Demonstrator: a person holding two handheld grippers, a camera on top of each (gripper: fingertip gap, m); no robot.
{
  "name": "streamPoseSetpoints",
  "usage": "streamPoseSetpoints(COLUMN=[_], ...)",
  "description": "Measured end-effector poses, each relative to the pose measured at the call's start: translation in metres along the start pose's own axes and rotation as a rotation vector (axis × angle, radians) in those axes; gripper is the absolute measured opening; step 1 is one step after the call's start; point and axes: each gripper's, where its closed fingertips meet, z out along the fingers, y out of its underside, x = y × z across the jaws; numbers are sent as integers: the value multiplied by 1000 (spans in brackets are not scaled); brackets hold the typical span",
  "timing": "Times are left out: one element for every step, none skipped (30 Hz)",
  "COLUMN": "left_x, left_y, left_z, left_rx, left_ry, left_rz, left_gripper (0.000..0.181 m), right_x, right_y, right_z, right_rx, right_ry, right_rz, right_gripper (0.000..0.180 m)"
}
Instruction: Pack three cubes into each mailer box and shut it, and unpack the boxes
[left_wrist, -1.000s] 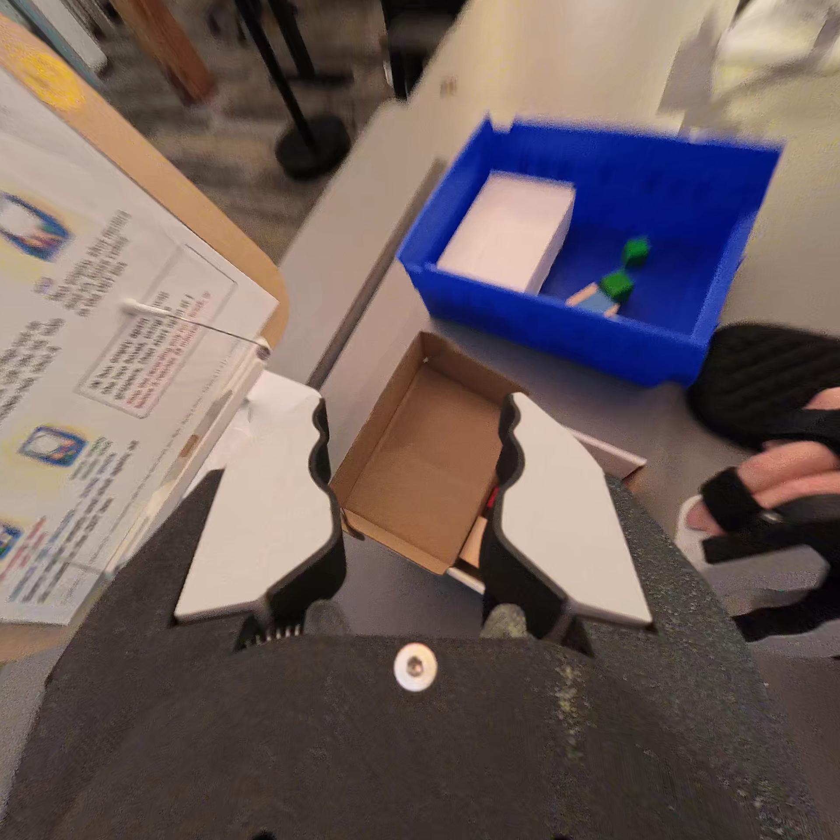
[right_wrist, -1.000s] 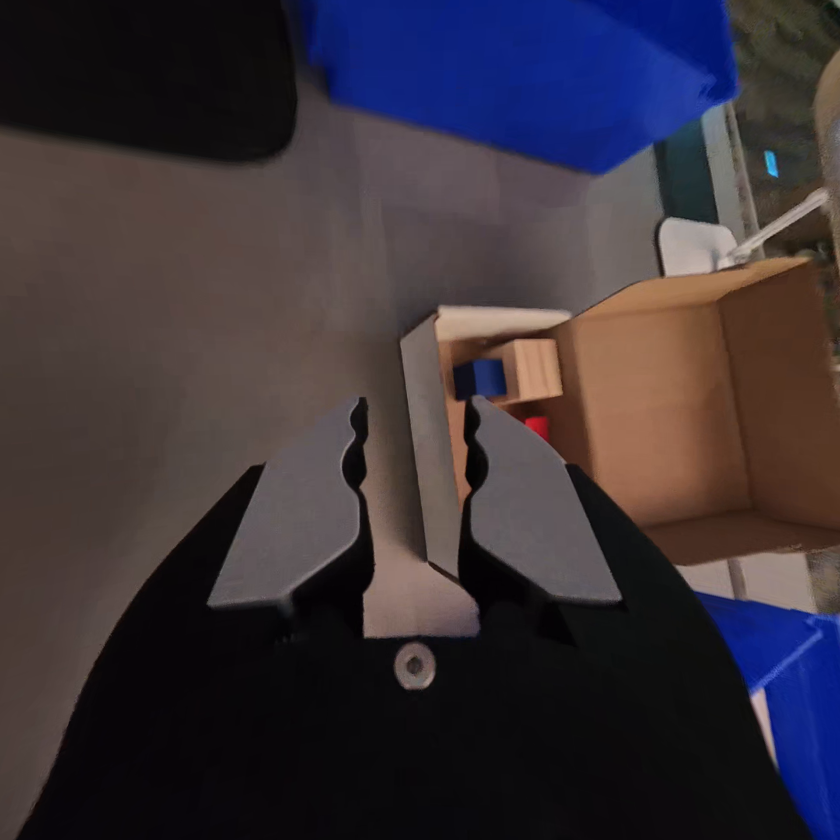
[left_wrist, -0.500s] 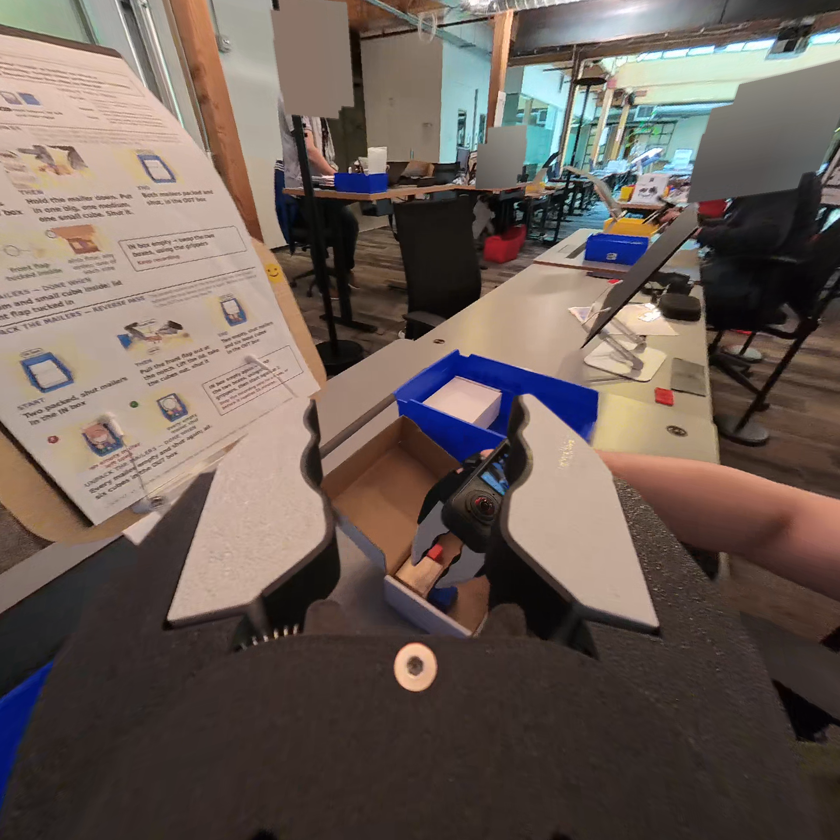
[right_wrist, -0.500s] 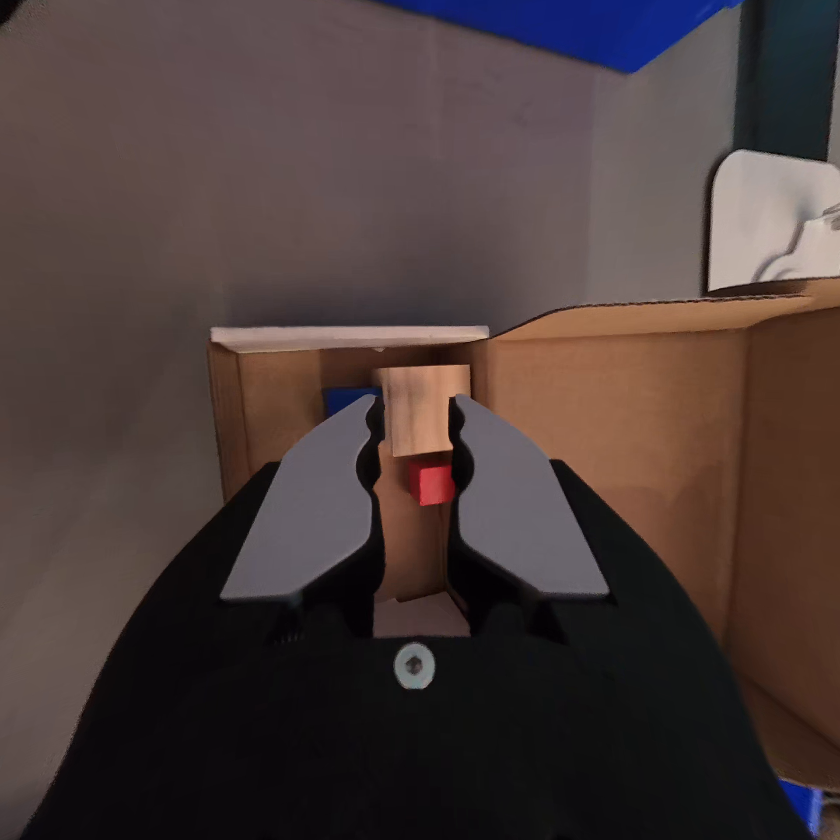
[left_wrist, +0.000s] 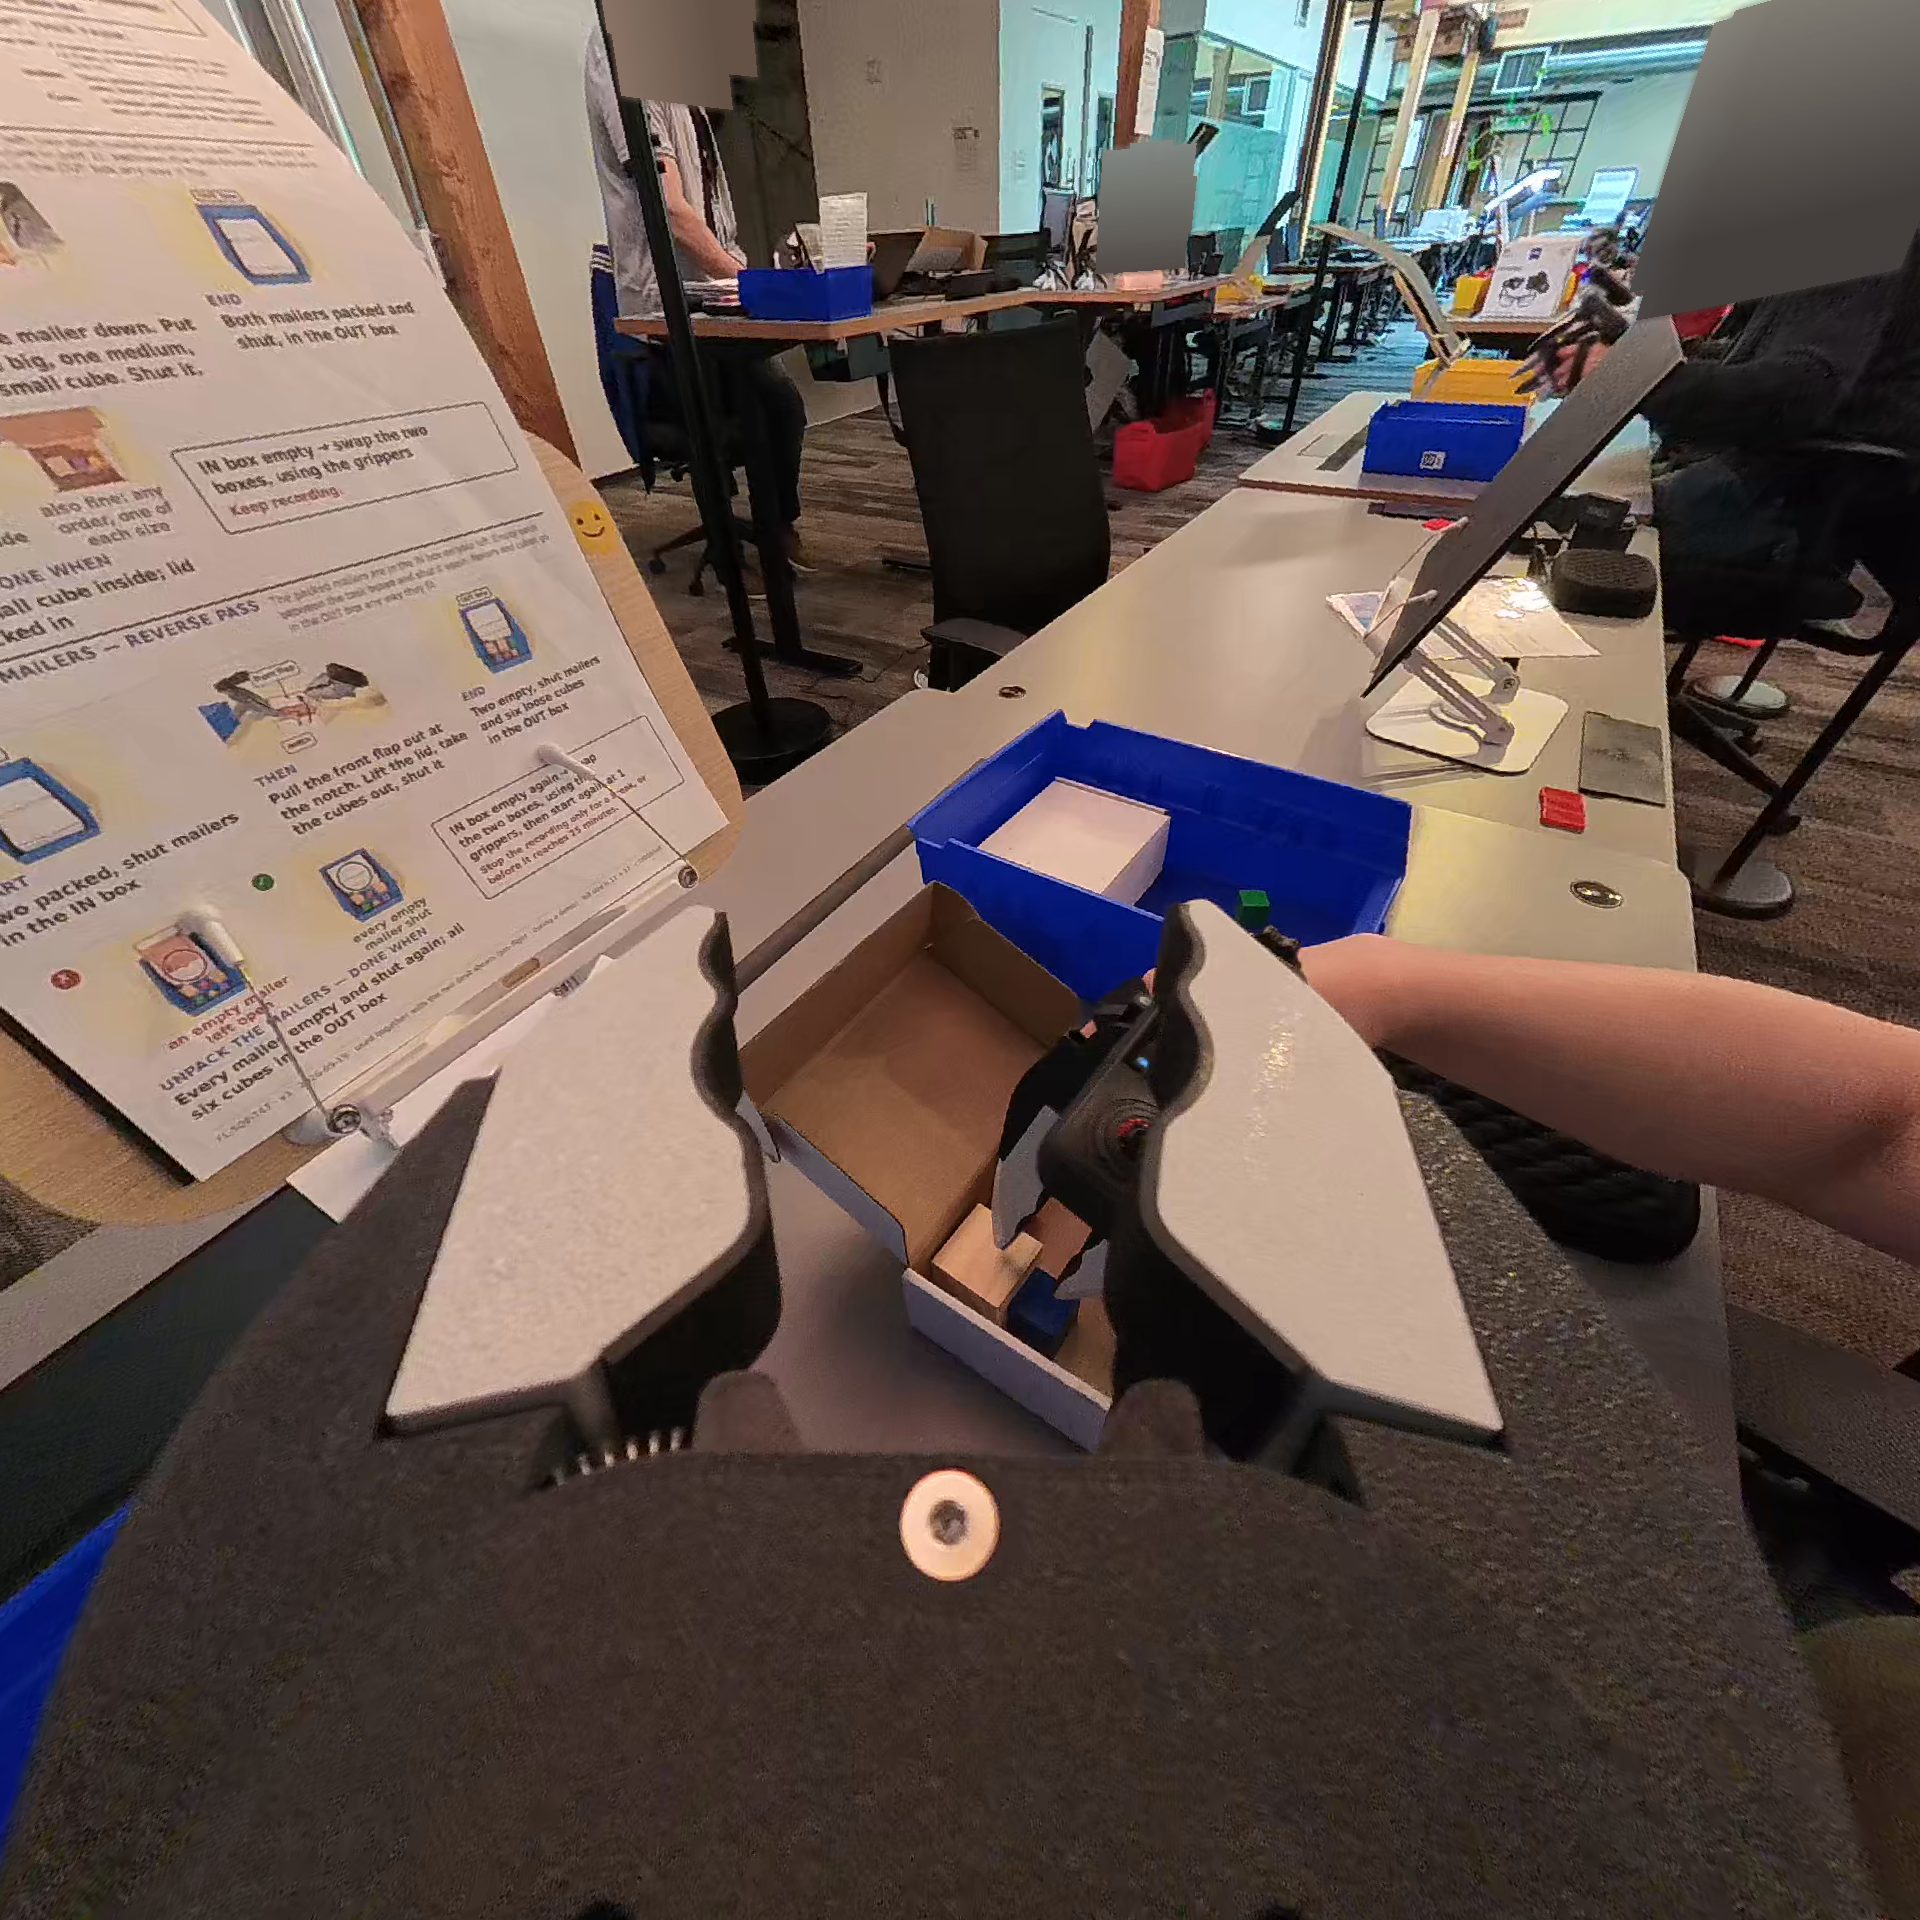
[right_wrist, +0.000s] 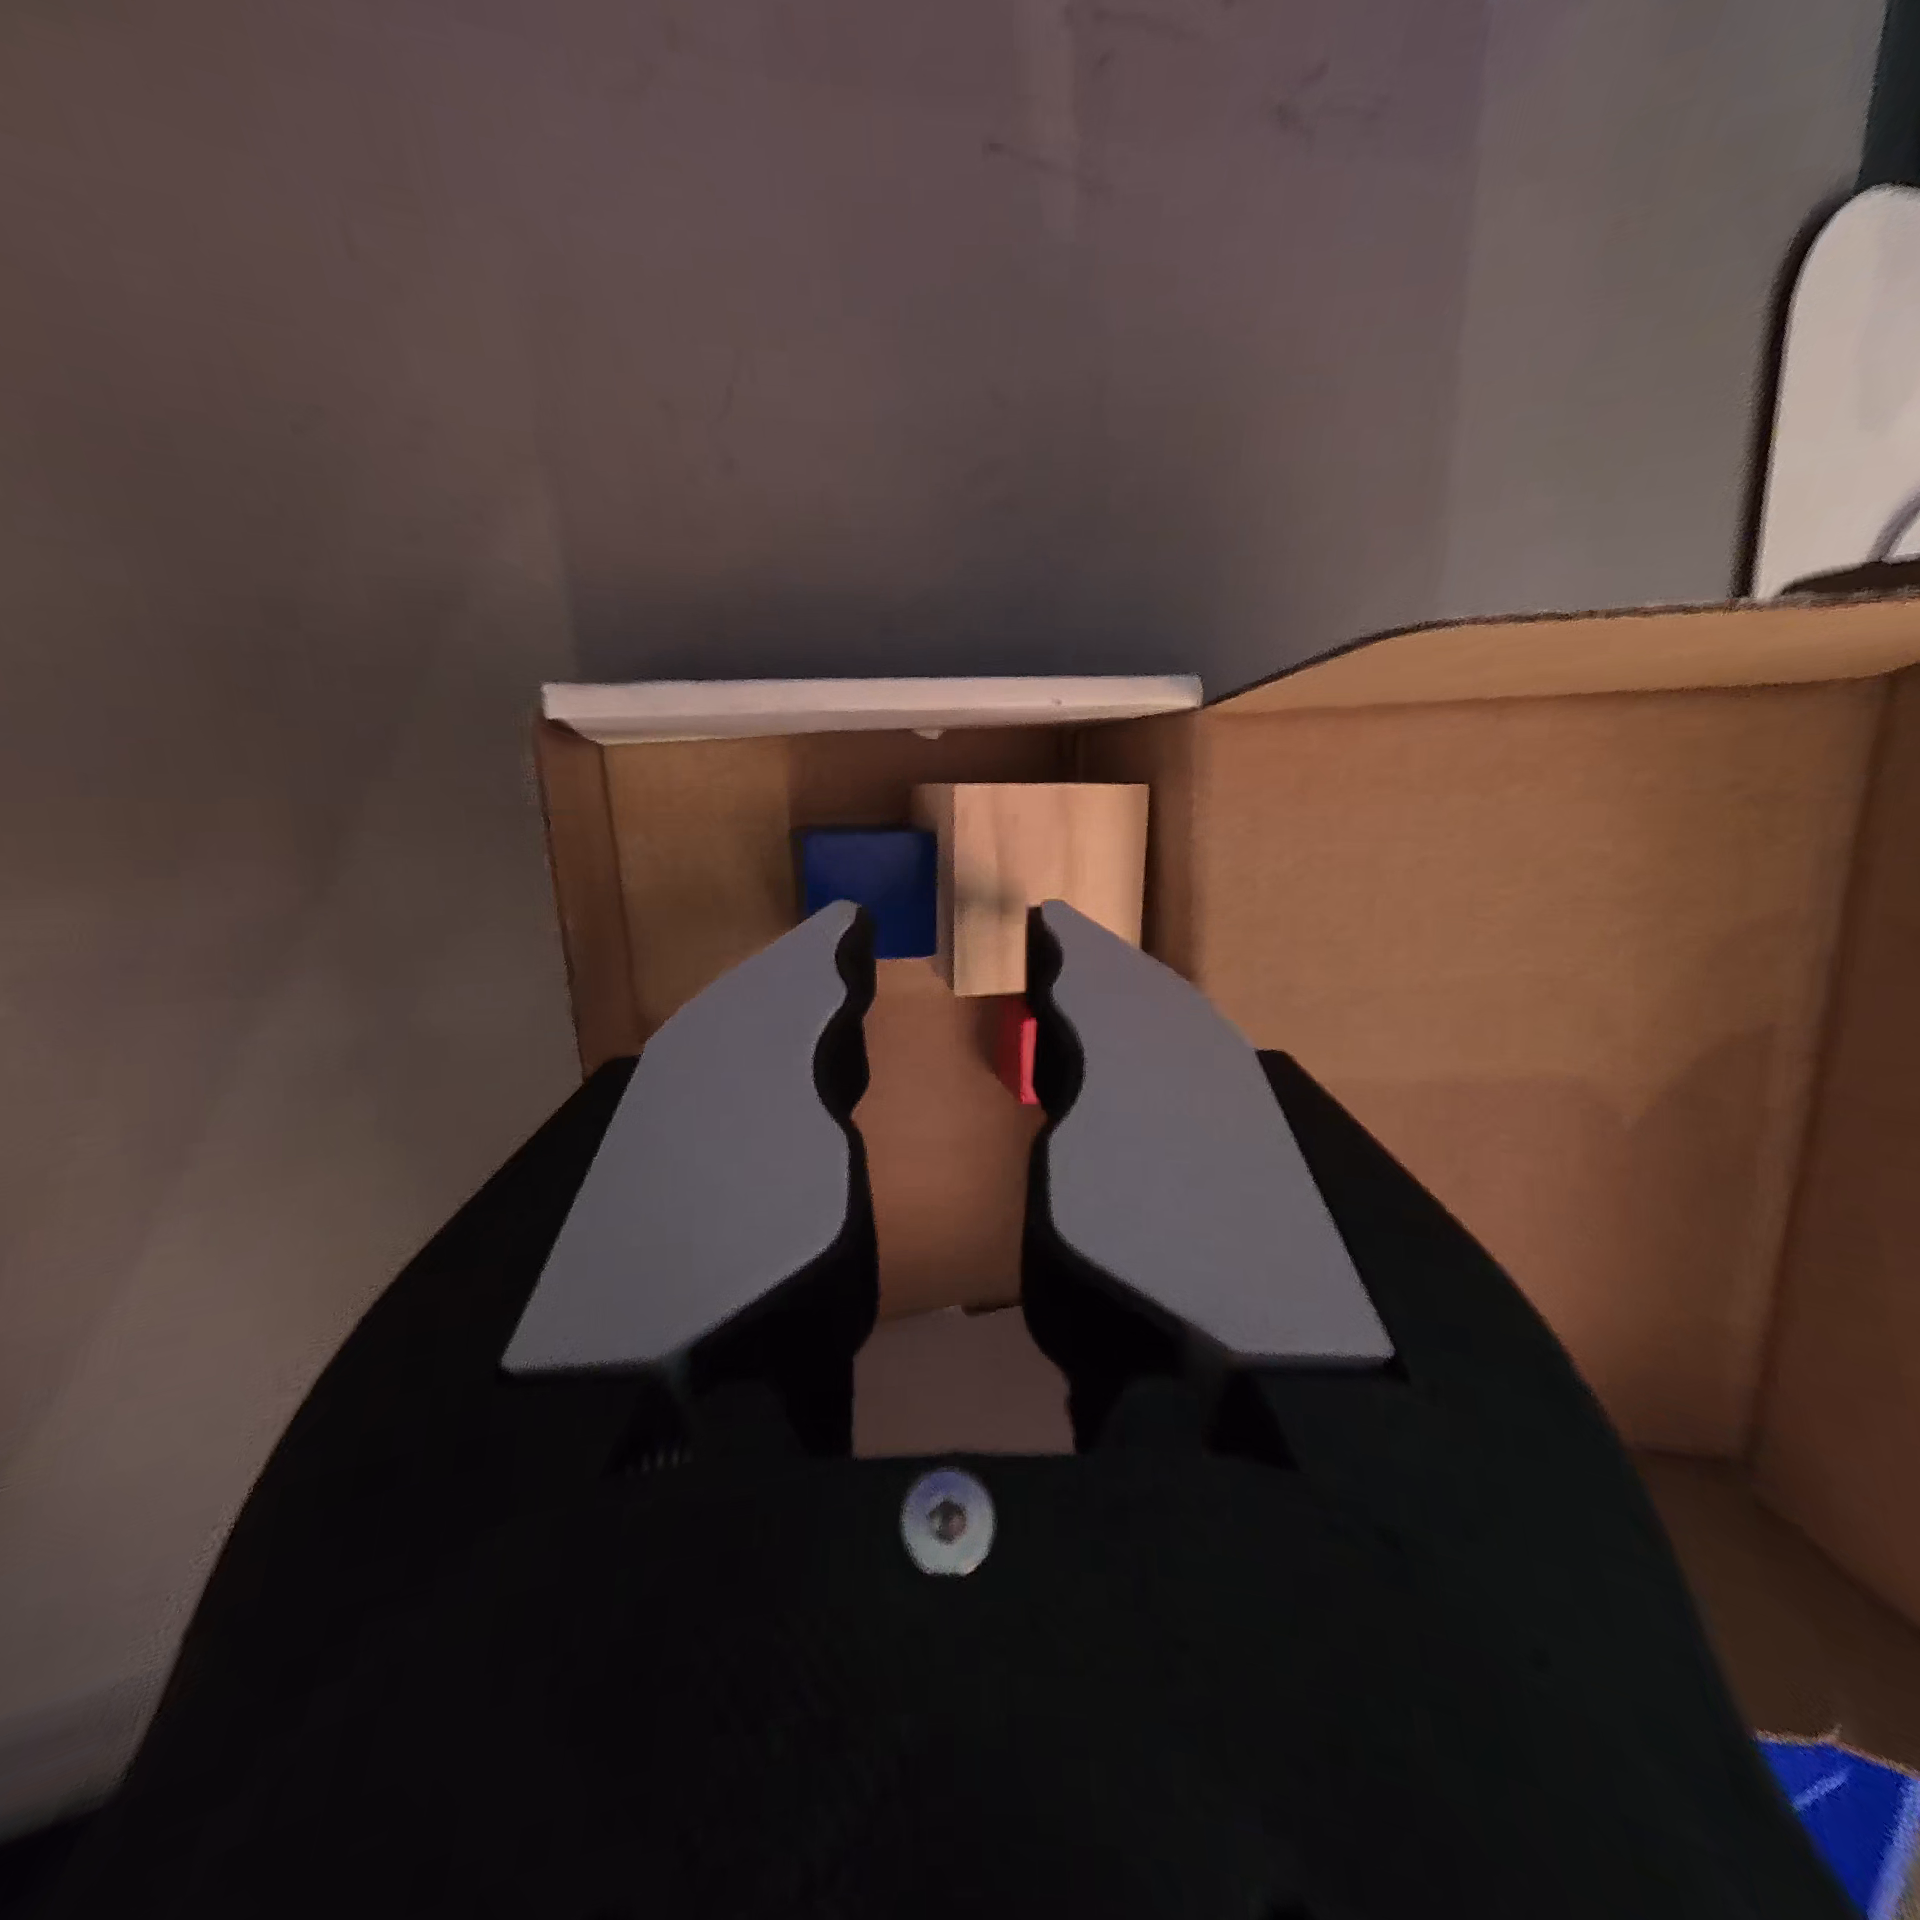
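An open brown mailer box (left_wrist: 894, 1081) lies on the grey table, lid flung back. In its near end sit a wooden cube (left_wrist: 982, 1262) and a blue cube (left_wrist: 1039, 1320). My left gripper (left_wrist: 951, 930) is open and empty, held above and before the box. My right gripper (left_wrist: 1081, 1143) reaches down into the box over the cubes. In the right wrist view my right gripper (right_wrist: 945, 914) is open and empty, tips just short of the wooden cube (right_wrist: 1049, 883), with the blue cube (right_wrist: 868, 888) to its left and a small red cube (right_wrist: 1013, 1055) beside the right finger.
A blue bin (left_wrist: 1340, 831) behind the box holds a shut white mailer (left_wrist: 1081, 836) and a green cube (left_wrist: 1252, 904). An instruction sheet (left_wrist: 312, 623) on a board stands at left. A black pad (left_wrist: 1558, 1184) lies under the person's arm. A second blue bin's corner (right_wrist: 1818, 1808) shows at bottom right.
My right gripper moved from the box's side wall to over the cubes and down into the box, its fingers a little wider. My left gripper tilted up and back from the box.
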Motion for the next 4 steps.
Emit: streamPoseSetpoints(left_x=[1, 2, 2, 3], left_y=[0, 0, -1, -1], left_z=[0, 1, 1, 0], left_rx=[0, 0, 1, 1], left_ry=[1, 0, -1, 0], left_rz=[3, 5, 6, 8], left_gripper=[77, 77, 77, 77], right_x=[-4, -12, -19, -26], right_y=[-4, -8, -12, -14], right_z=[-1, -3, -4, -3], right_rx=[27, 58, 85, 92], right_ry=[-14, -46, -77, -105], right_rz=[-31, -63, -93, -120], right_gripper=[29, 28, 28, 25])
